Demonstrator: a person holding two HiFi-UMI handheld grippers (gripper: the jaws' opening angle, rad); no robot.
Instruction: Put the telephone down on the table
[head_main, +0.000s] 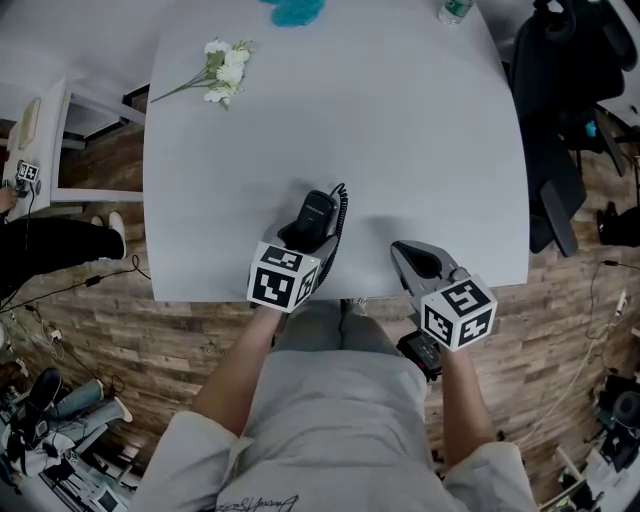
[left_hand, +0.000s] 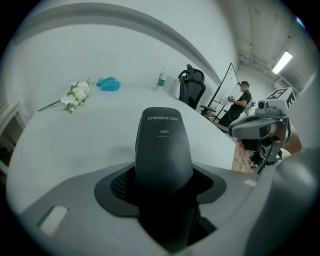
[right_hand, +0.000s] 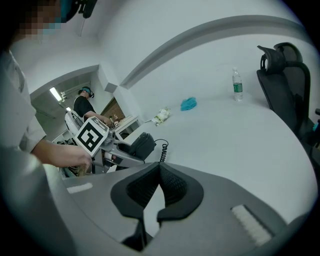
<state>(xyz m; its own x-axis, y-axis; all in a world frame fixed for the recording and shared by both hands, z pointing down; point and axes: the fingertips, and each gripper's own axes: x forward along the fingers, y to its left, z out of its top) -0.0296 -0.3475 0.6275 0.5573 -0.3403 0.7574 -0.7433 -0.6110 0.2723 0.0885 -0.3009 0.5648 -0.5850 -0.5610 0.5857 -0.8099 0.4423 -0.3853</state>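
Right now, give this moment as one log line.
left gripper: shut on telephone | right gripper: shut, empty | telephone: over table

White table: rounded corners, pale matte top. Floor: wood-look planks in mixed browns. Black office chair stands at 2 o'clock from the table. Loose cables lie on the floor at 8 o'clock. Wall is plain white. Ceiling strip light is lit, with a whiteboard below it.

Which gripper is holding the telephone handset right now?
The left gripper, clamped on the black handset; the right gripper has its jaws shut on nothing.
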